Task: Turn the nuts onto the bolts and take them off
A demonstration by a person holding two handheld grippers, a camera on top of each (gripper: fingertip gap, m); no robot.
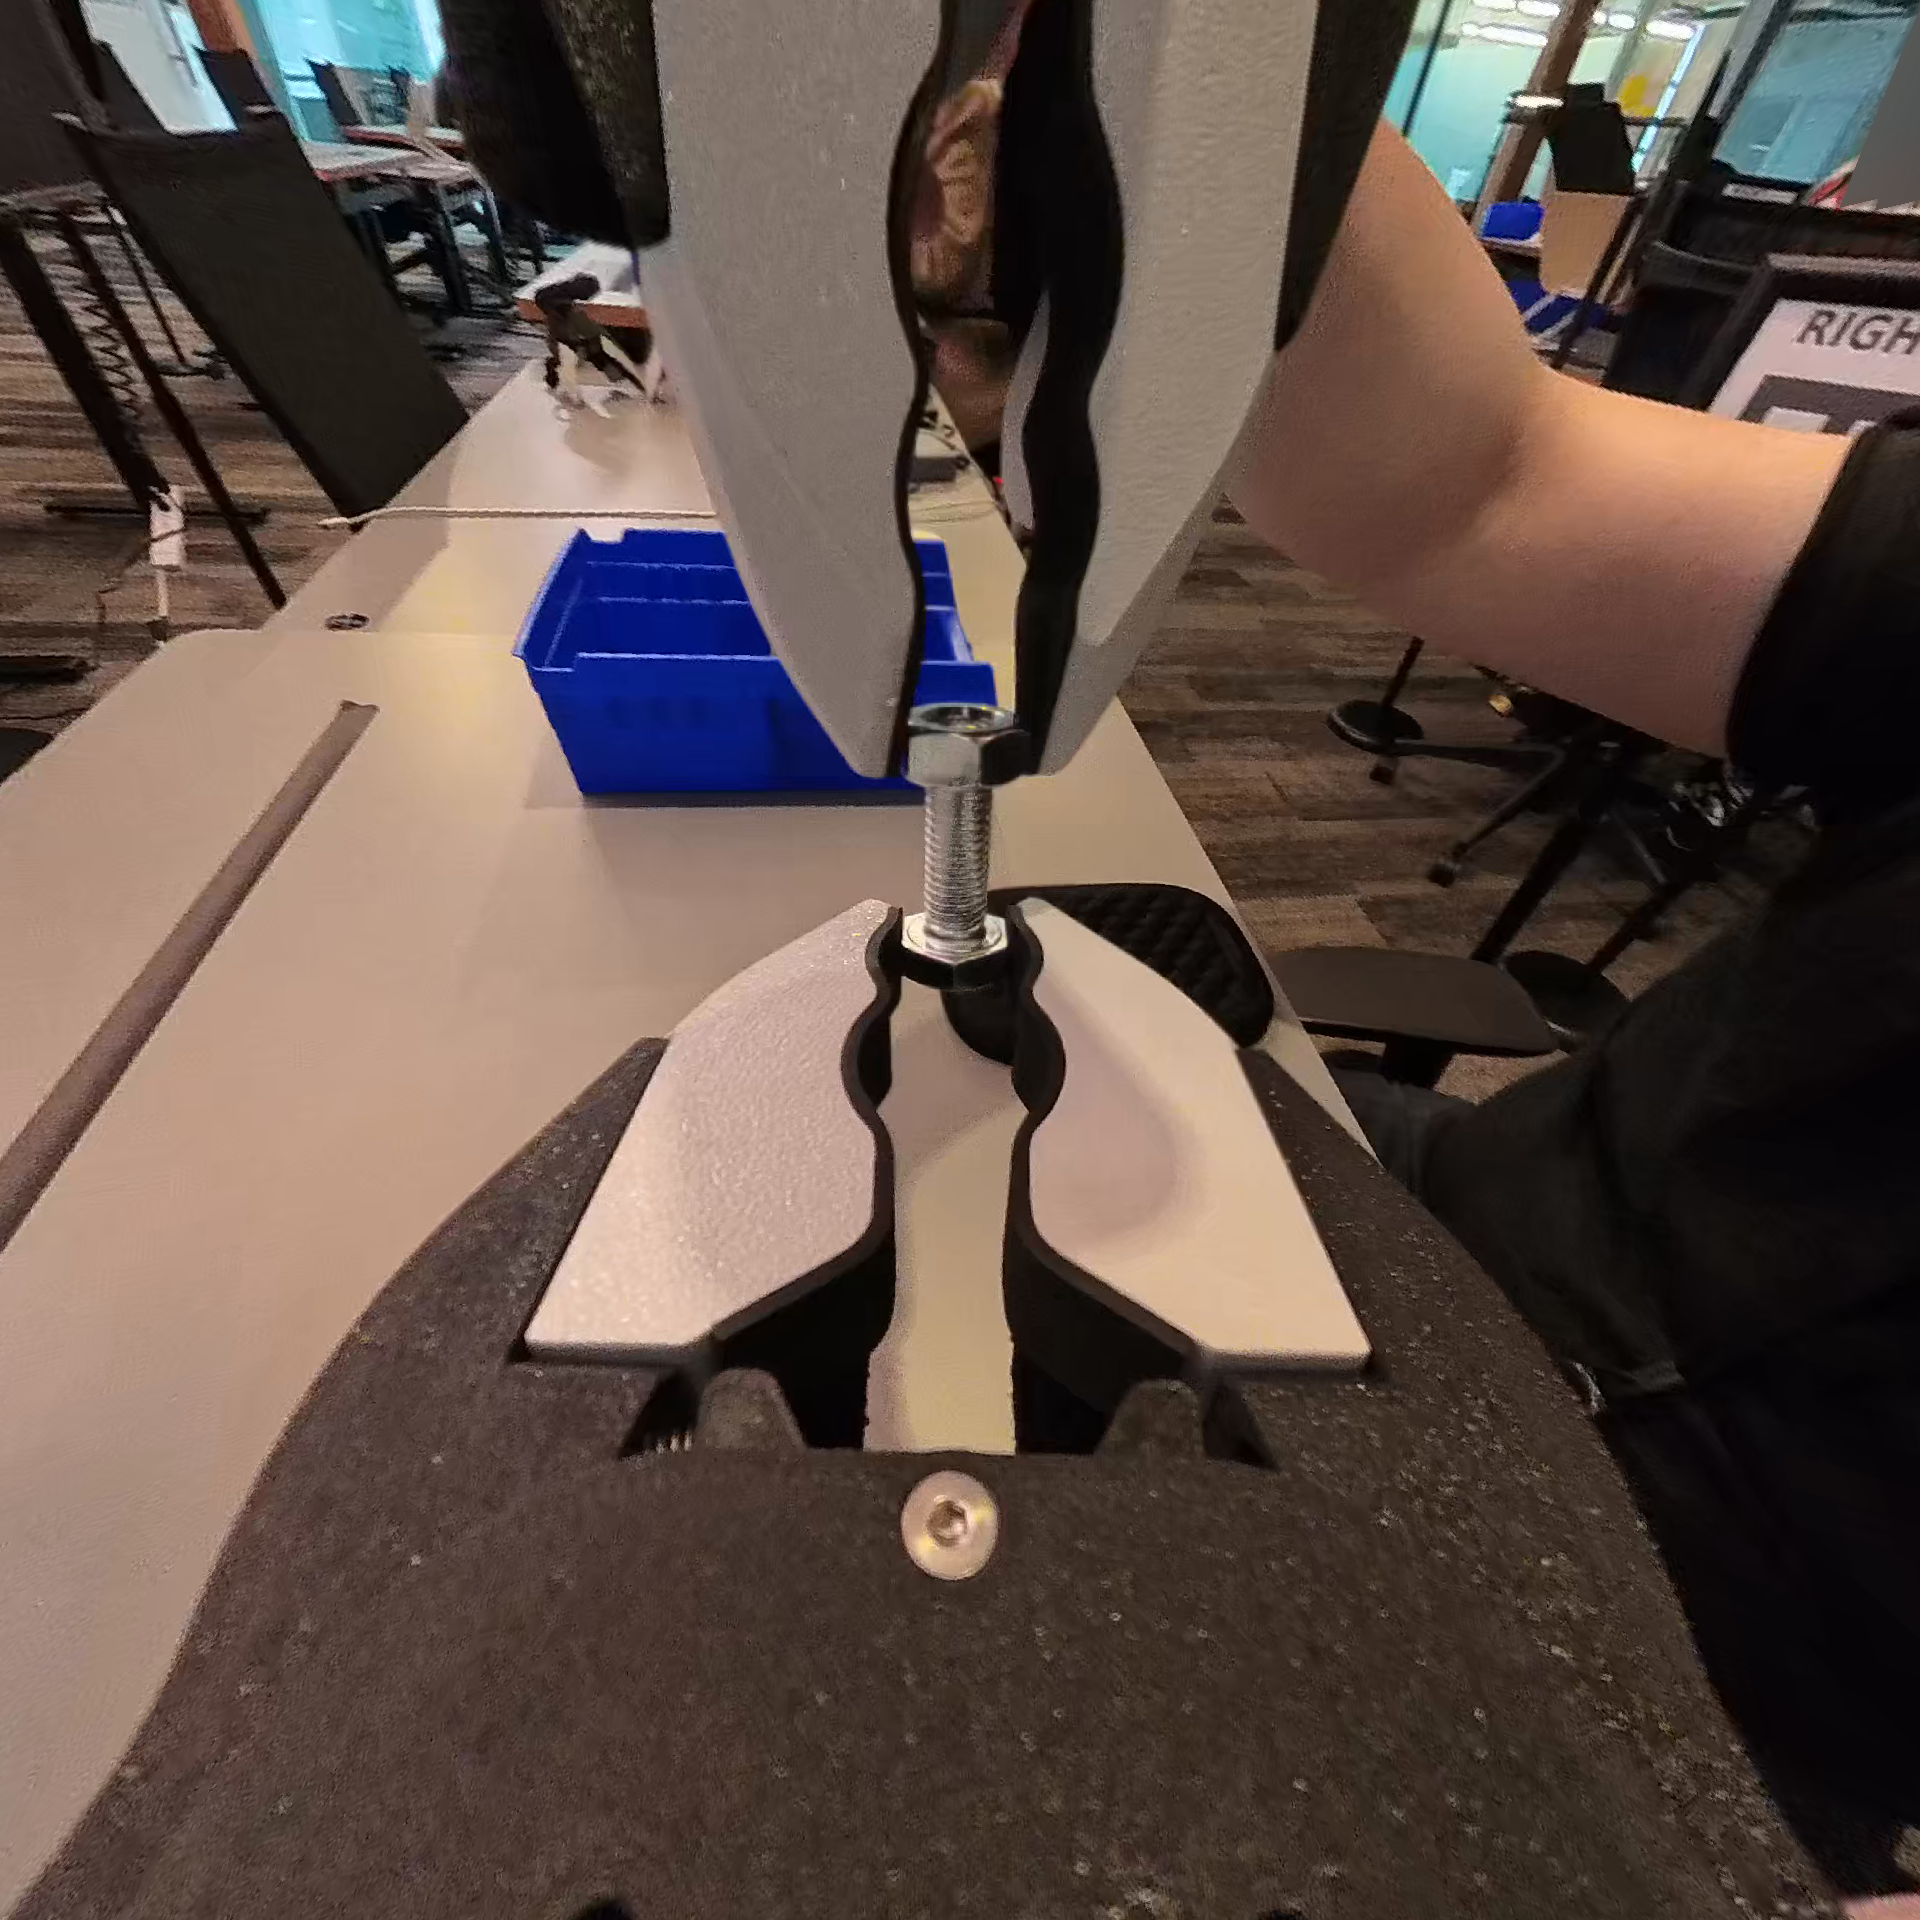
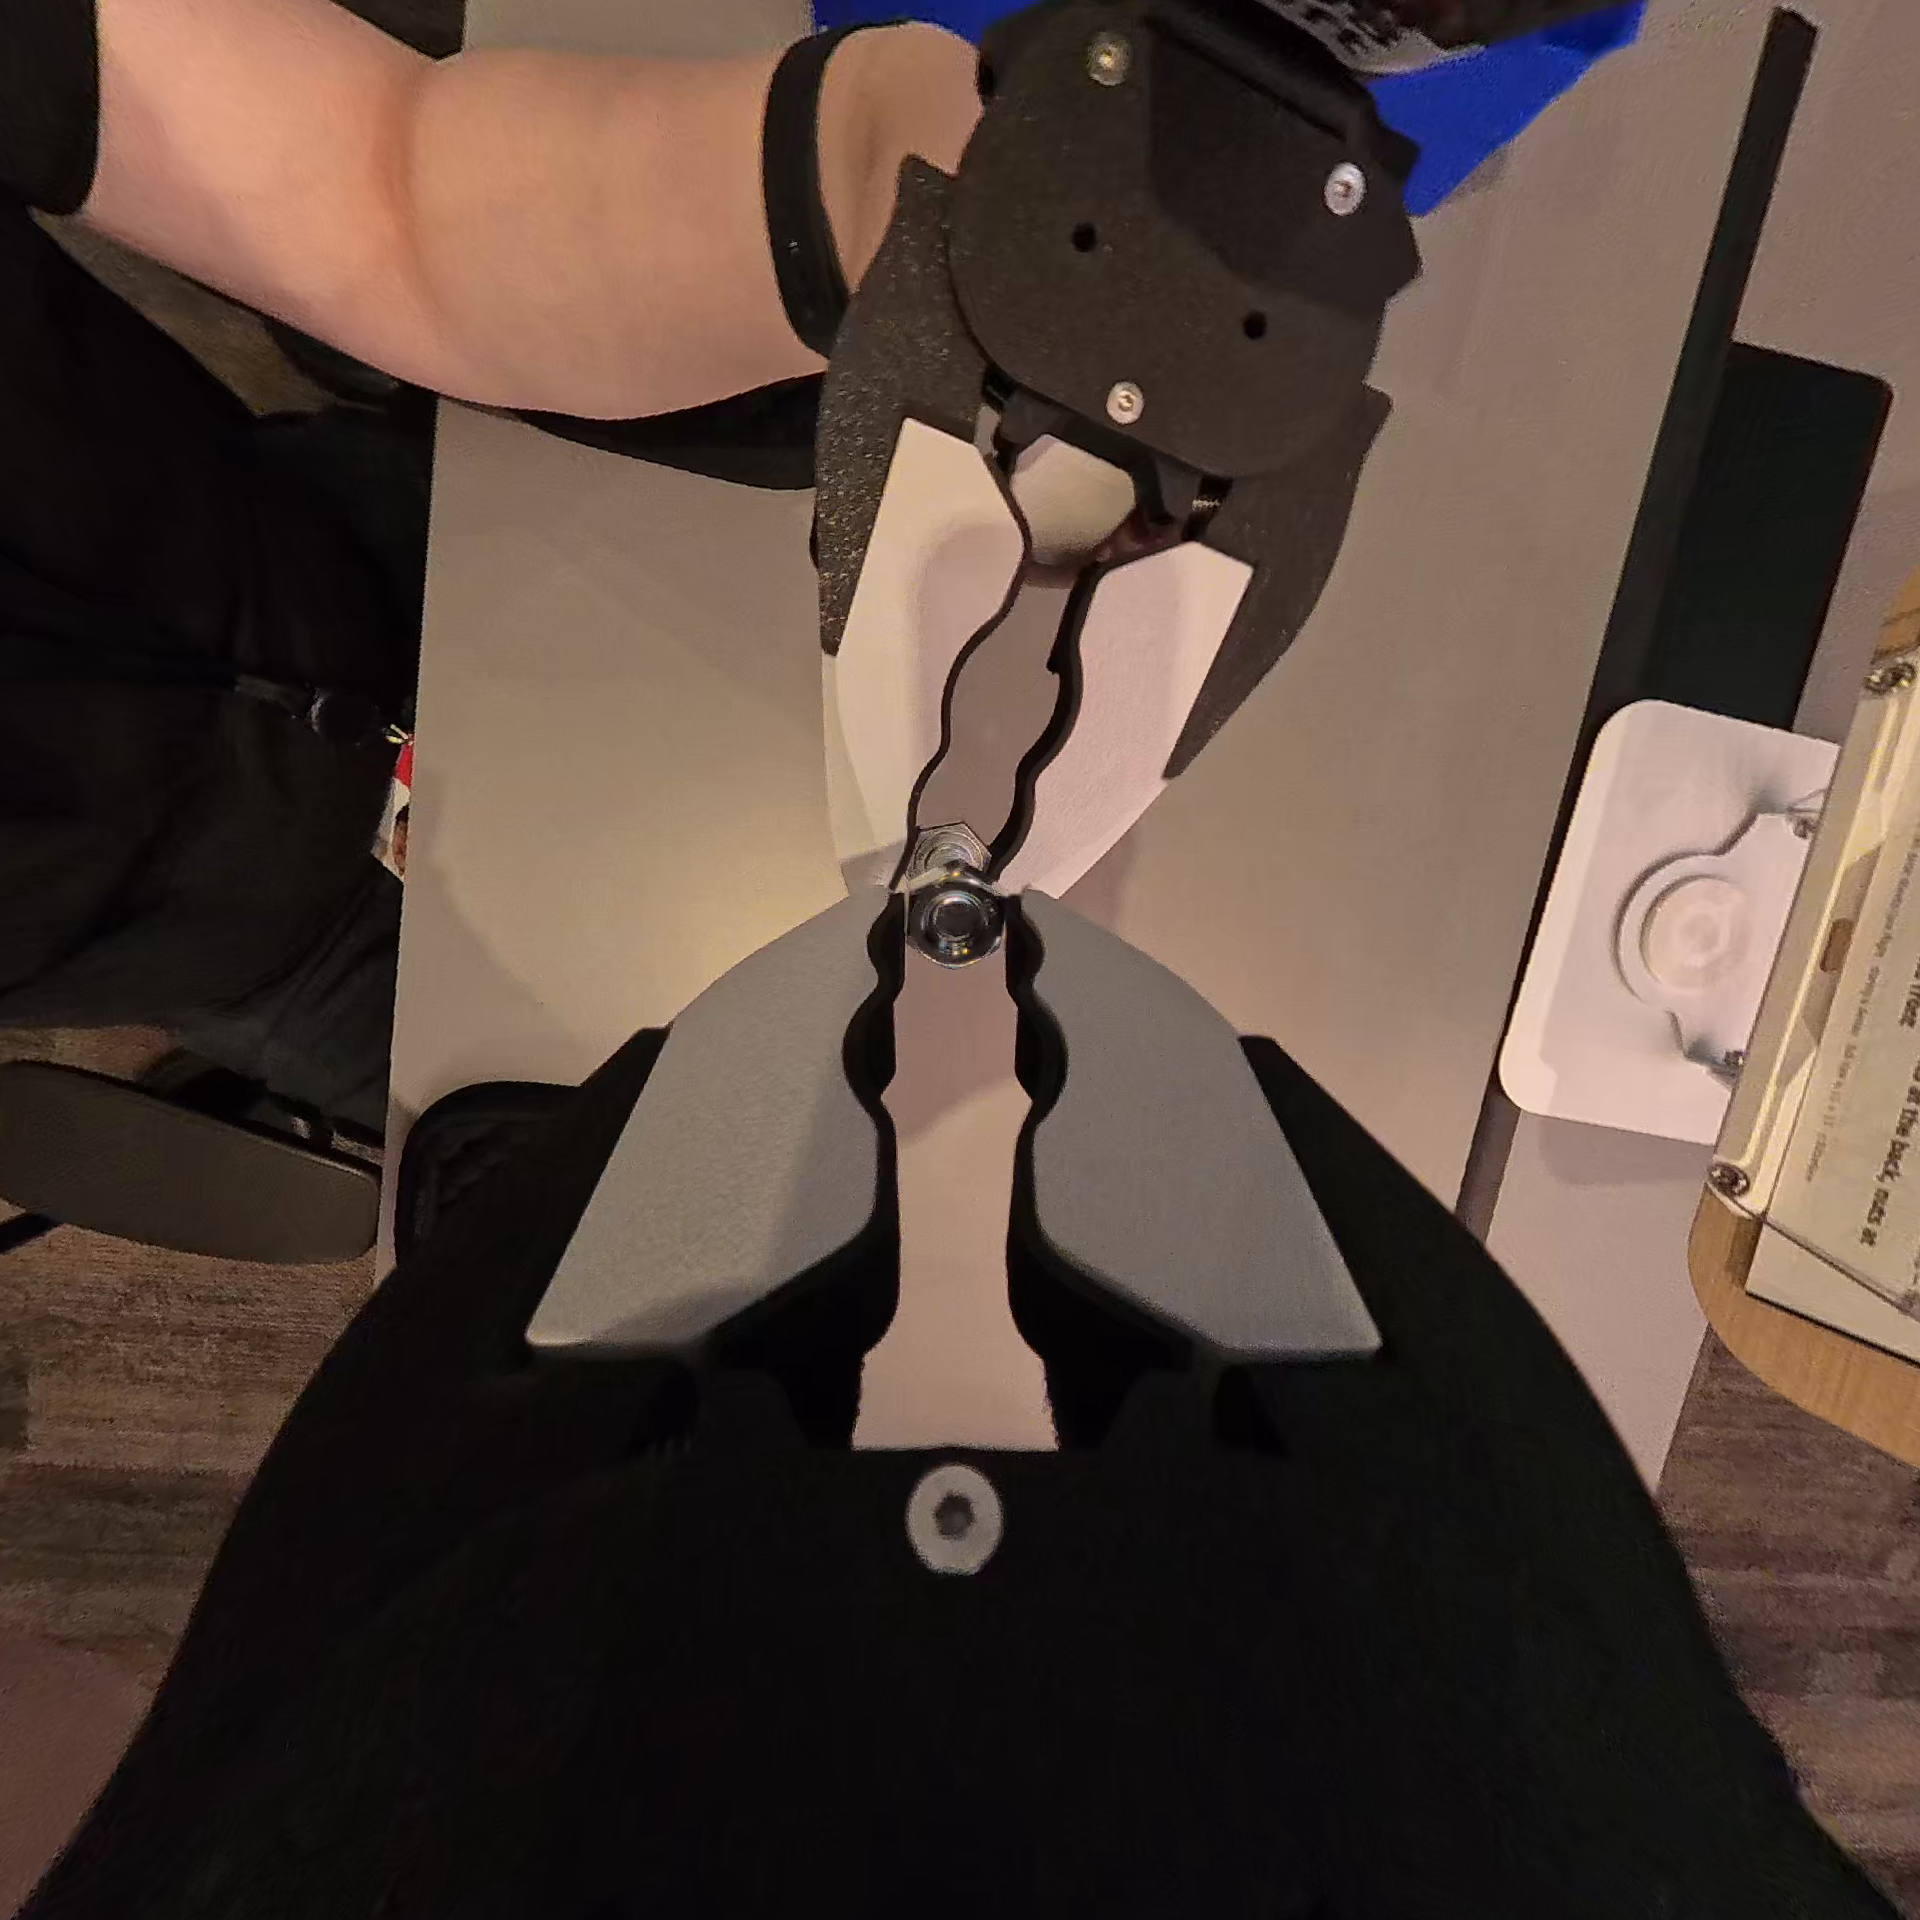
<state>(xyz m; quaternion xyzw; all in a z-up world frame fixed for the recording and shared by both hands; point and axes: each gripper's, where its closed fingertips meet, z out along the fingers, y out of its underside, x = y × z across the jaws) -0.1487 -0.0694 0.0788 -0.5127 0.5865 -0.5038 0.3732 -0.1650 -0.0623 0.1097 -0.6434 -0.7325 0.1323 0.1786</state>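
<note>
Blue bin point(image 1: 665, 675) partly hidden; chair point(image 1: 1403, 997) cut off.

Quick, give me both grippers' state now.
Left gripper: shut on the nut, low on the bolt's thread.
Right gripper: shut on the bolt at its head, from above.

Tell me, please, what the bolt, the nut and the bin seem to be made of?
The bolt and nut look like bright plated steel: silvery, with shiny glints on threads and flats. The blue bin looks like moulded plastic: even colour, smooth ribbed walls, soft sheen.
</note>
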